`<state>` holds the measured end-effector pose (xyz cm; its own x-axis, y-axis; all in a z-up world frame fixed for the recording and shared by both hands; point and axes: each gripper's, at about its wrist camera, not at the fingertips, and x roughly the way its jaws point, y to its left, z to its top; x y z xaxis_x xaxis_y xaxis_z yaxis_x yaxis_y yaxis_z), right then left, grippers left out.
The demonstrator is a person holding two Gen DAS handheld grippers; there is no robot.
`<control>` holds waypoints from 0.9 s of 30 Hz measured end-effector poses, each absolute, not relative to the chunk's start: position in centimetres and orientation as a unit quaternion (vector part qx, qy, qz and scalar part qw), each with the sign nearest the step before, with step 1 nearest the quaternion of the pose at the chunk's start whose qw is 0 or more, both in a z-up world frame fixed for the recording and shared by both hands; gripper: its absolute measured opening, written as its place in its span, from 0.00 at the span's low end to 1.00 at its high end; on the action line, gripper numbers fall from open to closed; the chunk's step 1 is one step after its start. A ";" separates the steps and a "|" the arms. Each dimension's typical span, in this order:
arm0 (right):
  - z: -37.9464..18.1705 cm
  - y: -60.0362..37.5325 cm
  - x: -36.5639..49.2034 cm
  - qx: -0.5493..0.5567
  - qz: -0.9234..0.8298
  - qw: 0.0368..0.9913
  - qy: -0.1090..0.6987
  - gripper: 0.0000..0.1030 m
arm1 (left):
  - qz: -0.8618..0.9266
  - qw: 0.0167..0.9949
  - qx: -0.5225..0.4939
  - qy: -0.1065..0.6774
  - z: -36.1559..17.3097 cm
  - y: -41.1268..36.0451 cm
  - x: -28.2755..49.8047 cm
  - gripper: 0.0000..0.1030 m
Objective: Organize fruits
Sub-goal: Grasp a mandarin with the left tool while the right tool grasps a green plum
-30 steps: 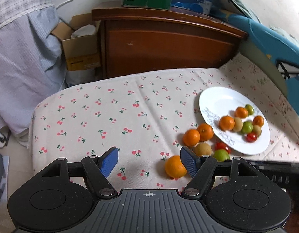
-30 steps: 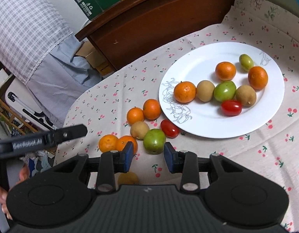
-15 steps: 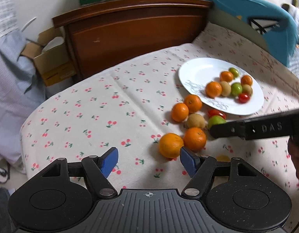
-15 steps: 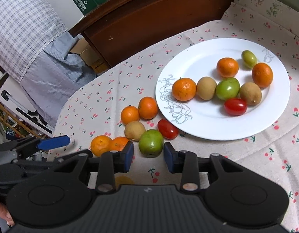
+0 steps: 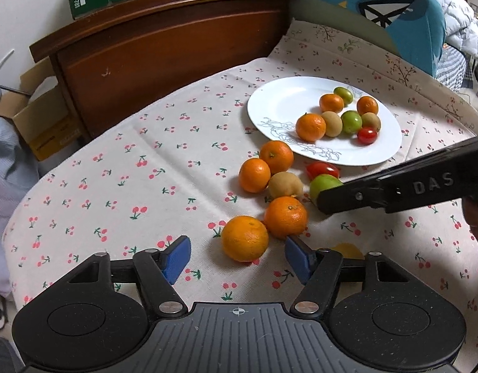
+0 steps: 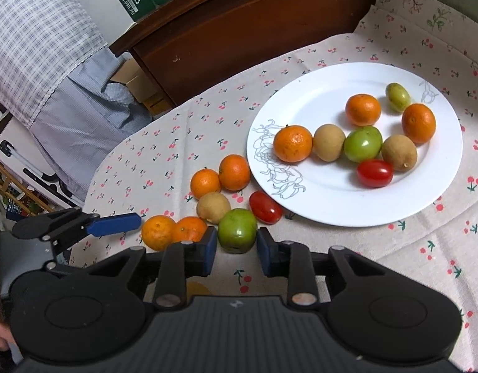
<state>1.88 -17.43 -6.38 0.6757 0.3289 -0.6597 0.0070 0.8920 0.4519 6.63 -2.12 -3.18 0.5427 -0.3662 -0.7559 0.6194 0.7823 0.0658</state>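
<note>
My right gripper (image 6: 233,250) has been closing on the green fruit (image 6: 237,231); contact unclear. Only my left view shows my left gripper (image 5: 237,256), narrowing yet apart, orange (image 5: 244,238) between; the plate (image 5: 270,105) now at one o'clock, closer.

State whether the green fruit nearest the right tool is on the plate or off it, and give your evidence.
Off. The green fruit lies on the cherry-print cloth, short of the plate rim, between the right tool pads.
</note>
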 end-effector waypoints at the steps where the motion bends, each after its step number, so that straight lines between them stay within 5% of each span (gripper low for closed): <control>1: -6.4 -17.5 1.9 0.215 0.091 0.889 0.394 0.27 | -0.289 0.862 0.163 0.383 -3.2 -2.1 6.8 0.61; 13: -6.4 -17.3 1.9 0.209 0.094 0.890 0.394 0.30 | -0.319 0.851 0.163 0.384 -3.5 -3.0 6.8 0.28; 27: -5.2 -18.3 1.2 0.235 0.107 0.887 0.383 0.28 | -0.298 0.867 0.136 0.375 -1.3 -2.1 6.0 0.28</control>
